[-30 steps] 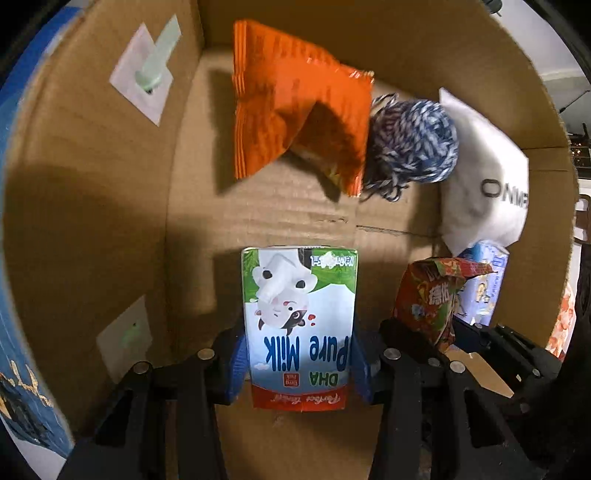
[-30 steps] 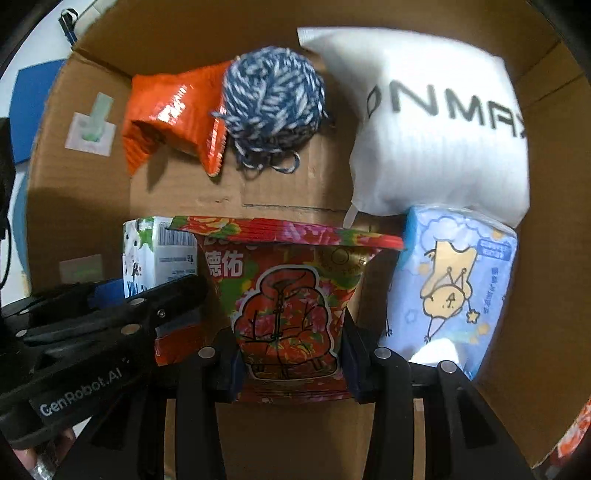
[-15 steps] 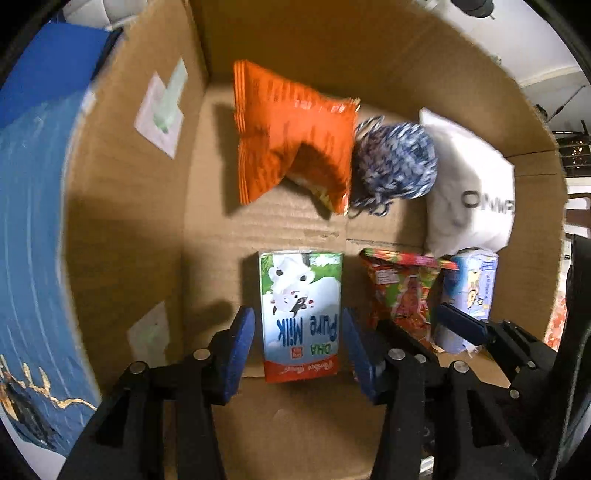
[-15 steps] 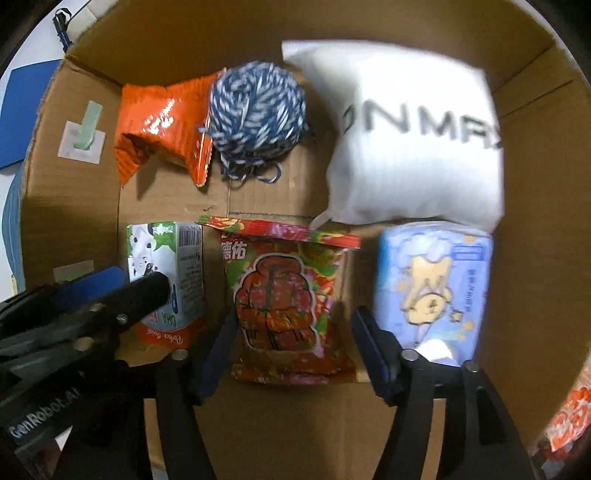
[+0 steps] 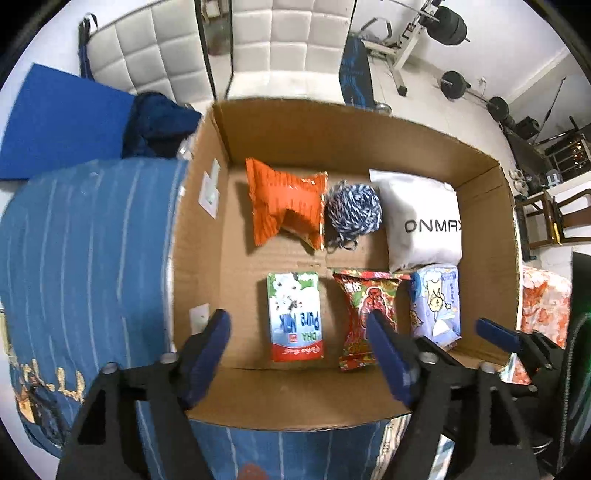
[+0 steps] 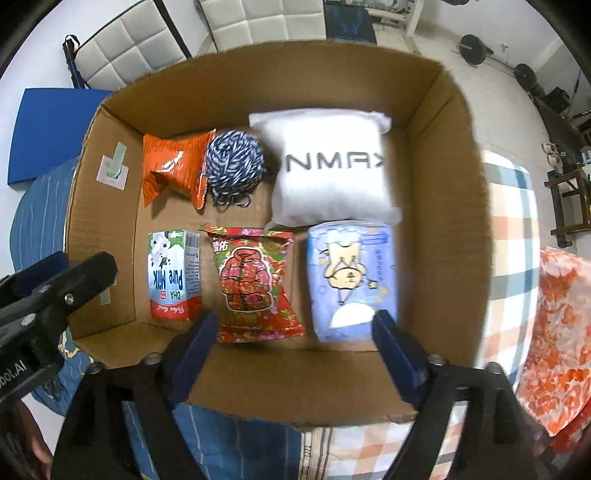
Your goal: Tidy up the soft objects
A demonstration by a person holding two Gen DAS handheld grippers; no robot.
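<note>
Milk carton [image 5: 295,315] and snack bag [image 6: 255,284] lie in box [image 5: 332,391] (each claw wide, empty).

Beyond me stands a white tufted headboard [image 5: 155,70] against a white wall. A blue mat [image 5: 62,122] lies on the pale floor to my left. Barbell weights [image 5: 452,84] and a weight rack [image 5: 410,33] sit at right, wooden chairs [image 5: 554,218] nearer. Blue striped bedding [image 5: 85,251] lies below.
</note>
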